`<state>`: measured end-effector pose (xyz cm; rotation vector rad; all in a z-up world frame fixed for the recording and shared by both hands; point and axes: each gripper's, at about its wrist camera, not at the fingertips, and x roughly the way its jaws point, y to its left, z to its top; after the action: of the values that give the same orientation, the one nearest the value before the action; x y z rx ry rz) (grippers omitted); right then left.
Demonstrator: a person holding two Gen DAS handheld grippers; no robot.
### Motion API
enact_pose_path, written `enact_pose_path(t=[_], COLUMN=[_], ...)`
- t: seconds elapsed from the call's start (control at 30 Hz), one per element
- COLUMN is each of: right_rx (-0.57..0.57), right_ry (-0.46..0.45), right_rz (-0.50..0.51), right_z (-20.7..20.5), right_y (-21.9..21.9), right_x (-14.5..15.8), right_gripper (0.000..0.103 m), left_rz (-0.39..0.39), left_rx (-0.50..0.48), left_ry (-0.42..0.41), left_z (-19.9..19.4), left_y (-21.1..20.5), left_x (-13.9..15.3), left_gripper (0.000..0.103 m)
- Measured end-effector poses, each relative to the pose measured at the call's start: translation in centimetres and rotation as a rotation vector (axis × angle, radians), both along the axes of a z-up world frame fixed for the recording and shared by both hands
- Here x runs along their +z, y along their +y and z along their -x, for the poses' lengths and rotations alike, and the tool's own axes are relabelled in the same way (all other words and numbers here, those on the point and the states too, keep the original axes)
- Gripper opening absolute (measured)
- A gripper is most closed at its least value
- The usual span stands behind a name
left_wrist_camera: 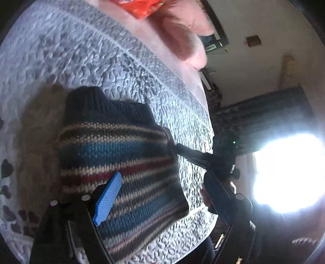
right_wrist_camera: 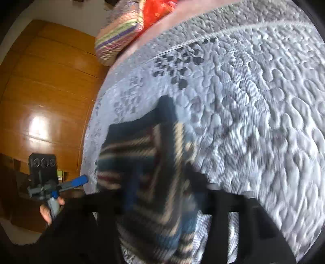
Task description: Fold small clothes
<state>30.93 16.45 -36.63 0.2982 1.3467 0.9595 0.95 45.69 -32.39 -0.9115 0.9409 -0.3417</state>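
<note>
A striped knitted sweater, with a dark navy collar and blue, cream and maroon bands, lies folded on the grey quilted bedspread. My left gripper is open over the sweater's near part. Its blue pad rests on the knit and its other finger is off the sweater's right edge. My right gripper comes in from the right and pinches the sweater's right edge. In the blurred right wrist view the sweater rises in a fold between that gripper's fingers. The left gripper shows at the bed's left edge.
The bedspread stretches far to the right. Striped pillows and a red cushion lie at the head of the bed. A wooden wardrobe stands left of the bed. A glaring window is beyond the bed edge.
</note>
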Motion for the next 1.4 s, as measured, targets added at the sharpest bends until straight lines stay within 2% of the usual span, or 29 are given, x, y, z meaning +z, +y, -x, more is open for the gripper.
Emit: enact_pose_path(t=[0.07, 0.1, 0.13, 0.17, 0.23, 0.3, 0.37, 0.43, 0.47, 0.53, 0.6, 0.67, 0.73, 0.83, 0.9, 1.0, 1.03, 1.1, 1.13, 1.2, 1.23, 1.3, 1.4], right_rx=[0.051, 0.081, 0.134, 0.150, 0.125, 0.053, 0.055, 0.051, 0.050, 0.067, 0.095, 0.094, 0.083, 0.081, 0.110, 0.155, 0.150, 0.145, 0.134, 0.082, 0.040, -0.034, -0.038], right_ry=[0.022, 0.029, 0.034, 0.023, 0.008, 0.042, 0.030, 0.027, 0.025, 0.005, -0.003, -0.025, -0.061, -0.169, -0.167, -0.143, -0.123, -0.104, -0.084, -0.053, -0.037, 0.059, 0.252], right_rz=[0.029, 0.056, 0.108, 0.135, 0.147, 0.121, 0.087, 0.043, 0.030, 0.055, 0.176, 0.202, 0.200, 0.141, 0.111, 0.206, 0.237, 0.223, 0.156, 0.065, 0.044, -0.001, -0.060], right_z=[1.6, 2.3, 3.2, 3.7, 3.5, 3.0, 3.9, 5.0, 5.5, 6.6, 7.1, 7.6, 8.4, 11.1, 12.7, 14.2, 14.3, 14.1, 13.9, 12.8, 12.3, 10.9, 10.2], right_y=[0.3, 0.7, 1.5, 1.5, 0.9, -0.6, -1.4, -2.4, -2.8, -2.8, -2.2, -2.6, -3.1, -4.4, -4.8, -4.0, -4.3, -4.8, -5.7, -7.4, -8.6, -10.9, -11.6], right_x=[-0.3, -0.9, -2.0, -2.5, -2.7, -2.6, -1.5, 0.2, 0.8, 0.6, -1.4, -2.1, -0.5, 3.8, 4.3, 1.1, -0.2, -0.6, 0.6, 1.9, 2.2, 0.9, -2.9], right_gripper=[0.062, 0.058, 0.026, 0.020, 0.015, 0.014, 0.018, 0.023, 0.032, 0.036, 0.030, 0.029, 0.029, 0.029, 0.029, 0.025, 0.015, 0.019, 0.023, 0.048, 0.067, 0.070, 0.078], left_rz=[-0.017, -0.024, -0.031, -0.067, -0.154, -0.198, -0.131, -0.113, -0.104, -0.114, -0.155, -0.171, -0.194, -0.154, -0.165, -0.256, -0.273, -0.286, -0.246, -0.191, -0.182, -0.184, -0.134], left_rx=[-0.021, -0.027, -0.028, -0.028, -0.056, -0.076, -0.066, -0.080, -0.092, -0.105, -0.117, -0.116, -0.104, -0.101, -0.092, -0.079, -0.090, -0.095, -0.089, -0.054, -0.006, 0.081, 0.193], left_ry=[0.050, 0.085, 0.104, 0.115, 0.115, 0.119, 0.086, 0.030, 0.014, 0.056, 0.139, 0.157, 0.145, 0.072, 0.055, 0.192, 0.212, 0.200, 0.166, 0.114, 0.097, 0.098, 0.126], left_z=[0.0, -0.3, -0.6, -1.0, -1.5, -1.6, -0.7, 0.7, 1.3, 1.5, 1.1, 0.8, 0.9, 2.6, 3.7, 3.7, 3.7, 4.2, 4.8, 6.6, 7.8, 9.4, 10.5], left_y=[-0.2, -0.4, -0.6, -0.9, -2.4, -3.3, -3.1, -3.3, -3.6, -4.3, -4.8, -5.0, -5.5, -5.8, -6.2, -6.8, -7.3, -8.0, -7.9, -6.8, -5.6, -3.5, 0.1], left_x=[-1.5, -2.7, -3.6, -4.1, -4.1, -3.2, -1.2, 0.6, 1.1, -0.2, -2.7, -4.2, -2.5, 0.1, 0.4, -3.2, -4.2, -3.6, -2.6, -1.2, -0.6, -0.5, -2.4], left_gripper=[0.084, 0.083, 0.083, 0.083, 0.083, 0.083, 0.083, 0.083, 0.083, 0.083, 0.082, 0.080, 0.080, 0.081, 0.083, 0.083, 0.083, 0.083, 0.083, 0.086, 0.087, 0.088, 0.090])
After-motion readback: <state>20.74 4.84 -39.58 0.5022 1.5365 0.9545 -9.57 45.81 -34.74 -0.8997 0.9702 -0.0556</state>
